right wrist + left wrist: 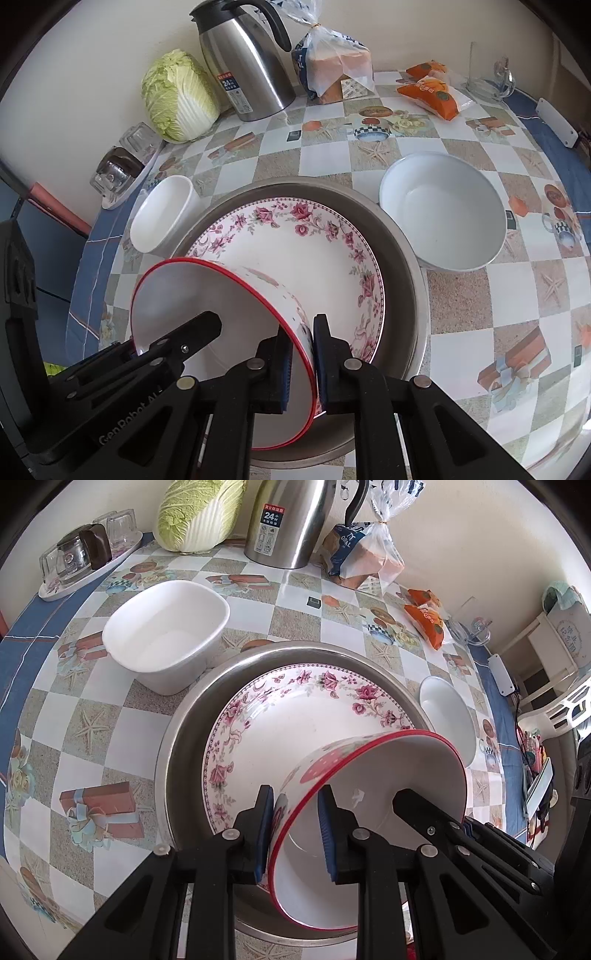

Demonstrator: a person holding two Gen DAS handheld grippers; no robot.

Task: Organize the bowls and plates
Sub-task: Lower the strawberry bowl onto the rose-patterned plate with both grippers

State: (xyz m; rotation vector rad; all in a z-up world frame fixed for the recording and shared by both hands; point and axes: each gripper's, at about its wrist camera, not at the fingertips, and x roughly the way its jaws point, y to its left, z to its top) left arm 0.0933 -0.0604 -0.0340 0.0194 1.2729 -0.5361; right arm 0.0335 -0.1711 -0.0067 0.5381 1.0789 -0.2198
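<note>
Two grippers hold the same bowl. The left gripper (pixel 295 830) has its fingers pinched tight on the rim of the red-rimmed bowl (pixel 369 775), one blue pad outside and one inside. The right gripper (pixel 301 362) pinches the rim on the other side the same way — its fingers are clamped on the bowl's wall too.

The bowl is tipped on its side (its open mouth faces the left gripper's side) and it sits over the flowered plate (pixel 295 251). That plate lies flat inside the big metal pan (pixel 402 236), which rests on the checkered table (pixel 480 295).

A white square tub (pixel 166 638) stands just beside the pan on the left. A round white bowl (pixel 443 214) stands right next to the pan on the other side, upright.

Farther back — near the wall — are a cabbage (pixel 177 96), a steel kettle (pixel 243 70), a bag of bread (pixel 332 70) and orange snack packs (pixel 432 92). A tray of glasses (pixel 85 554) sits at the table's edge.
</note>
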